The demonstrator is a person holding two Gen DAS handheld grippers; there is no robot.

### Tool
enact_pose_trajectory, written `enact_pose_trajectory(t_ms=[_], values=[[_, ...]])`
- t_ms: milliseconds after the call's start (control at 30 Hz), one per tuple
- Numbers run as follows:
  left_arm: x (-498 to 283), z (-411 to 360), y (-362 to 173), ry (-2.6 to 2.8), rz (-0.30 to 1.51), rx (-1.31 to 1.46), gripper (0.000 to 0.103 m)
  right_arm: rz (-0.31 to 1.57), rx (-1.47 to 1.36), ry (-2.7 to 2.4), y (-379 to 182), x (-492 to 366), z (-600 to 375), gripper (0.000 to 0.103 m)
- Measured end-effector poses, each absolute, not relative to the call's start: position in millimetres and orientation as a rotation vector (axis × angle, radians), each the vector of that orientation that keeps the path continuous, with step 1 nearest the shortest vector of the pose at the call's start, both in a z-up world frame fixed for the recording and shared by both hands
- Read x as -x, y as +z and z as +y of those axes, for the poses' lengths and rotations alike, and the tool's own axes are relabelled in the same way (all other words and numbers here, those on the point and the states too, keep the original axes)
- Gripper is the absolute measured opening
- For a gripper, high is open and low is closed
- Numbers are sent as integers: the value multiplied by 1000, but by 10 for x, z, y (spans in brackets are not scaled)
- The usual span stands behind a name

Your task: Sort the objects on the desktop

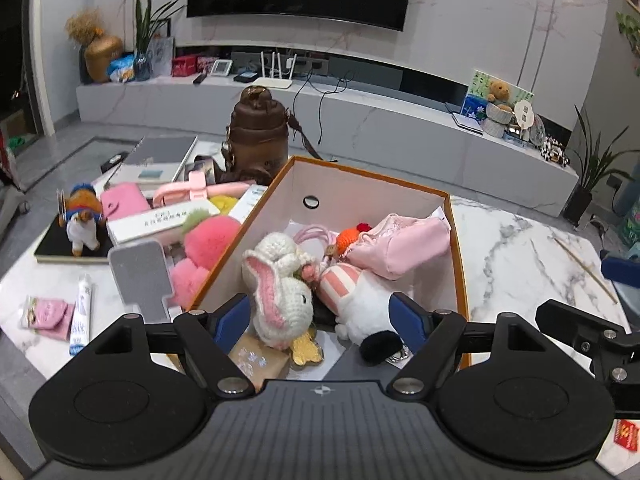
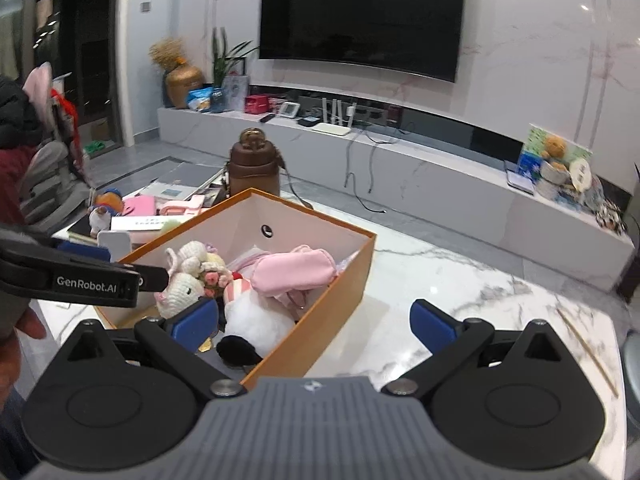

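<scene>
My left gripper (image 1: 320,316) hangs over the near end of the orange-walled, white-lined cardboard box (image 1: 460,264) on the white marble table (image 1: 520,248), jaws spread wide, gripping nothing. Between the blue pads lies a white crocheted bunny with pink ears (image 1: 280,300); contact unclear. Beside it: white plush with pink striped cap (image 1: 360,300), pink satin pouch (image 1: 400,246). My right gripper (image 2: 316,320) straddles the box's near corner, jaws wide, empty.

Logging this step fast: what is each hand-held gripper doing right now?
Left hand-held gripper: open, holding nothing, above the box.
Right hand-held gripper: open, empty.
</scene>
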State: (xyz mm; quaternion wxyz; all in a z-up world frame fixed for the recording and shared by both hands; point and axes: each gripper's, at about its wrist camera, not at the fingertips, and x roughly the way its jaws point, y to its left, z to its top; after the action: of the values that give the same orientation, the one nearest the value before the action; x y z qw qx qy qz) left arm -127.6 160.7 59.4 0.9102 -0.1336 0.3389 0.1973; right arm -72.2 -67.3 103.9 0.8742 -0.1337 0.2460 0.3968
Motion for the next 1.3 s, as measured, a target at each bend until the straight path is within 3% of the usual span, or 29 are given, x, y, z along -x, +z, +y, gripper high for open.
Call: enact_pose_trajectory(t_ms=[1300], values=[[1355, 1614, 508, 535, 764, 247, 93, 582, 259, 682, 736, 809, -235, 102]])
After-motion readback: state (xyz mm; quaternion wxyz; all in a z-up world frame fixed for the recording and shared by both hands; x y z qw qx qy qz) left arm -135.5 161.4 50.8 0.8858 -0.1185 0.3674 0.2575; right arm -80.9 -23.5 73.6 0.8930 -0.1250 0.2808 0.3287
